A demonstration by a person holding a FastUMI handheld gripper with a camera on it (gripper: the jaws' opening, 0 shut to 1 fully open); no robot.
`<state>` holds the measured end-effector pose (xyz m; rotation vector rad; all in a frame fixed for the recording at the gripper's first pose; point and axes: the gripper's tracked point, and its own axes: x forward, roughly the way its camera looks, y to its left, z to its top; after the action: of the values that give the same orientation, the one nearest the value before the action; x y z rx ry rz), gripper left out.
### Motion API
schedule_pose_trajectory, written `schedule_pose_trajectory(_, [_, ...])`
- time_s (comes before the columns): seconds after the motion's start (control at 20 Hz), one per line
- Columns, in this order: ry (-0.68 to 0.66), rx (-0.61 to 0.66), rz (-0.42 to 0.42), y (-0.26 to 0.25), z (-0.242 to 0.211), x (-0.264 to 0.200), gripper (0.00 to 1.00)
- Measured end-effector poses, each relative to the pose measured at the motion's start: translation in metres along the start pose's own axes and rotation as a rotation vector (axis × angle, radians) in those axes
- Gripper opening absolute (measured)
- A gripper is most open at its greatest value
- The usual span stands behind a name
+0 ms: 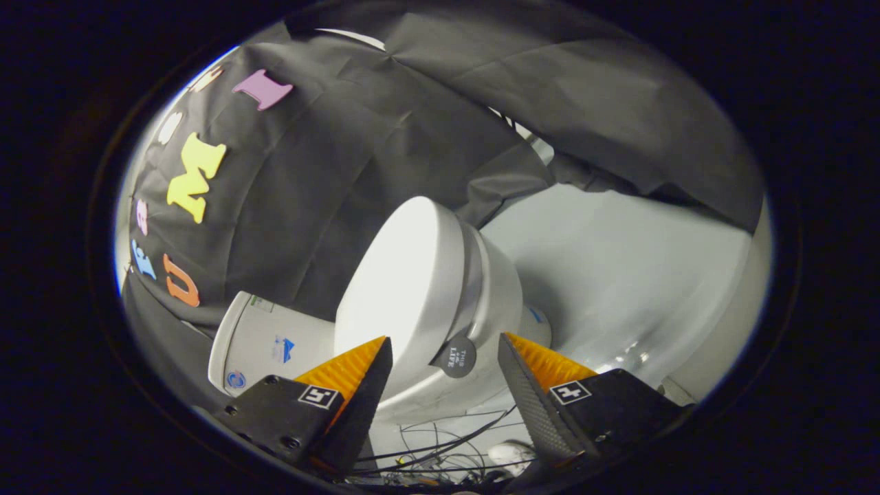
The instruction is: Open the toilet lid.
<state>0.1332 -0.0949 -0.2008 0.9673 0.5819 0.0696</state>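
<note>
Ahead of the fingers, gripper view: a white toilet (481, 289) seen tilted, its lid (399, 275) down and closed over the bowl. Gripper (445, 350) fingers spread wide apart, clamped on nothing. Front edge of the lid sits in the gap between the two tips, touching neither. A small round dark tab (457, 356) is fixed at the lid's front rim, nearer the right finger. White tank (265, 340) beyond the left finger. Loose black cables (447, 447) lie on the pale floor (619, 275) below the fingers.
</note>
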Motion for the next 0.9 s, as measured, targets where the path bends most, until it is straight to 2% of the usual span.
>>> schedule_pose_trajectory(0.35, [0.056, 0.075, -0.003, -0.02, -0.018, 0.032, 0.86])
schedule_pose_trajectory(0.4, [0.065, 0.077, 0.002, -0.02, -0.018, 0.034, 0.81])
schedule_pose_trajectory(0.75, [0.092, 0.145, 0.026, -0.023, -0.022, 0.048, 0.6])
schedule_pose_trajectory(0.9, [0.099, 0.137, 0.043, -0.023, -0.022, 0.05, 0.43])
